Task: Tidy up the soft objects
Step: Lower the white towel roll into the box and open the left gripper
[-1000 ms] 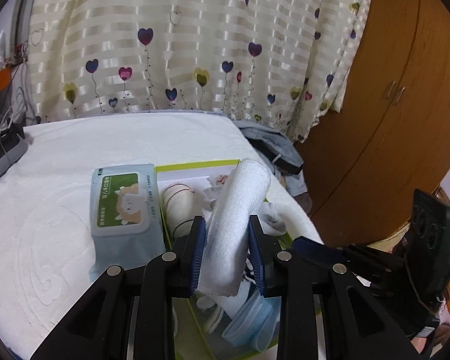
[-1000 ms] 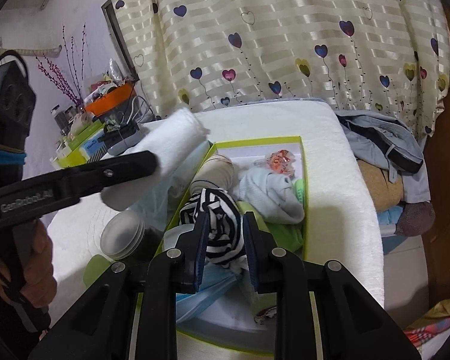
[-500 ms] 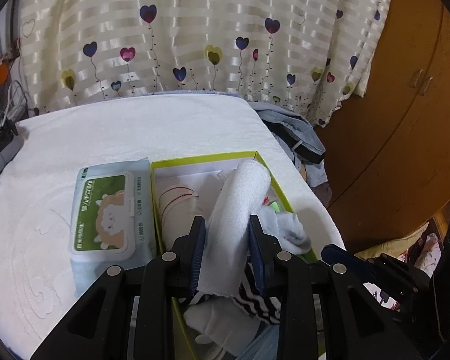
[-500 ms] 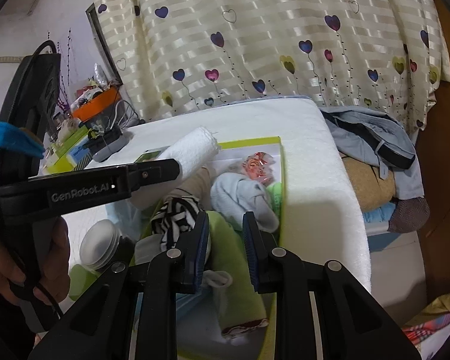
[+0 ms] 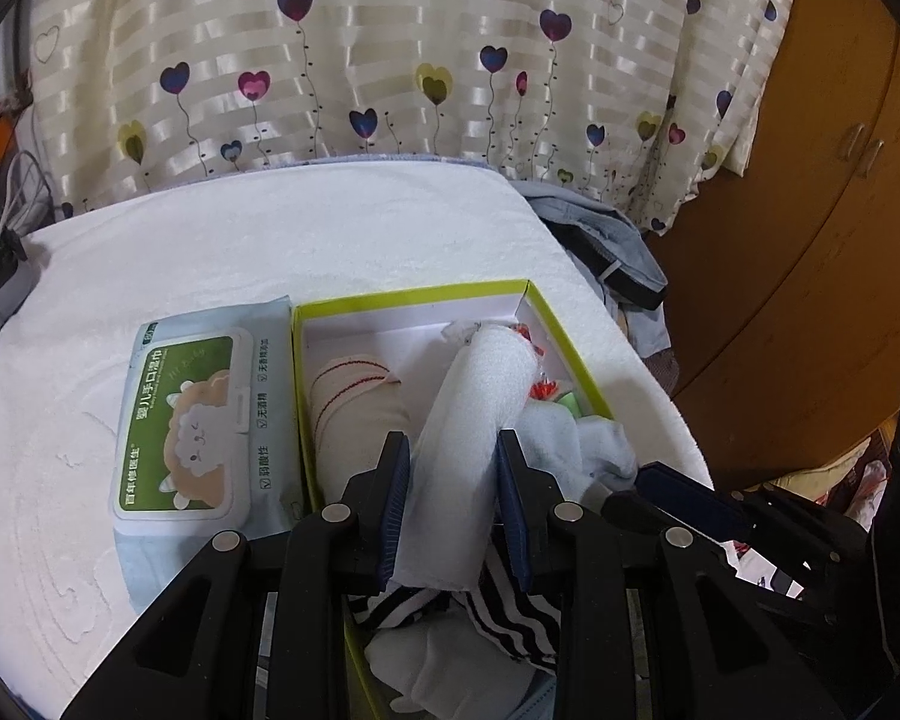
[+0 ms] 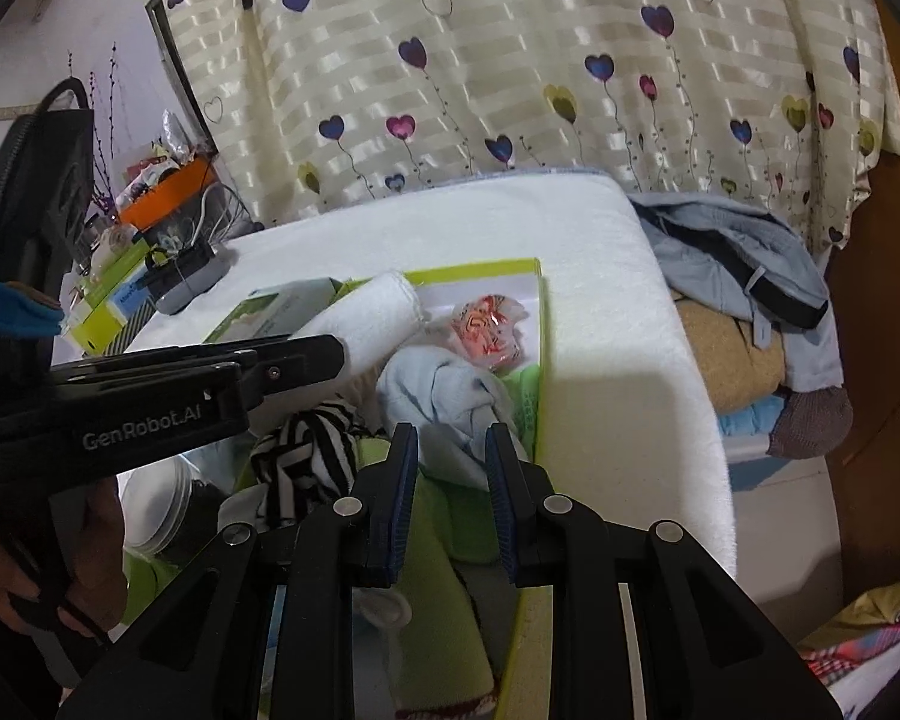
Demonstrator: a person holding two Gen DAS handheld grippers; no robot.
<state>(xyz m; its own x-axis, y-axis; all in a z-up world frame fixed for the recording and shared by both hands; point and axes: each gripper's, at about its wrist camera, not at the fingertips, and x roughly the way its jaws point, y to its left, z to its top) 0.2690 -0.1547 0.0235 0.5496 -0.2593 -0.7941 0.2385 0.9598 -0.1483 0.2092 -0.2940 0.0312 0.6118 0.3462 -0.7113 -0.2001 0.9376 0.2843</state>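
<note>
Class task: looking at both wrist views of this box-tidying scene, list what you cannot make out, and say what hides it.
- Green box floor, both views: covered by clothes.
- Striped cloth, left view: partly behind the left gripper and white towel roll.
- Right gripper grip, right view: unclear whether its pads pinch the green cloth.

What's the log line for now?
left gripper: shut on towel roll | towel roll: over green box | right gripper: open, above box

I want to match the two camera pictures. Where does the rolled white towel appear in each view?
Left wrist: rolled white towel at lower centre, clamped in the left gripper, over the green-rimmed box.
Right wrist: towel left of centre, past the left gripper's finger.
Shared landmark: the green-rimmed box.
</note>
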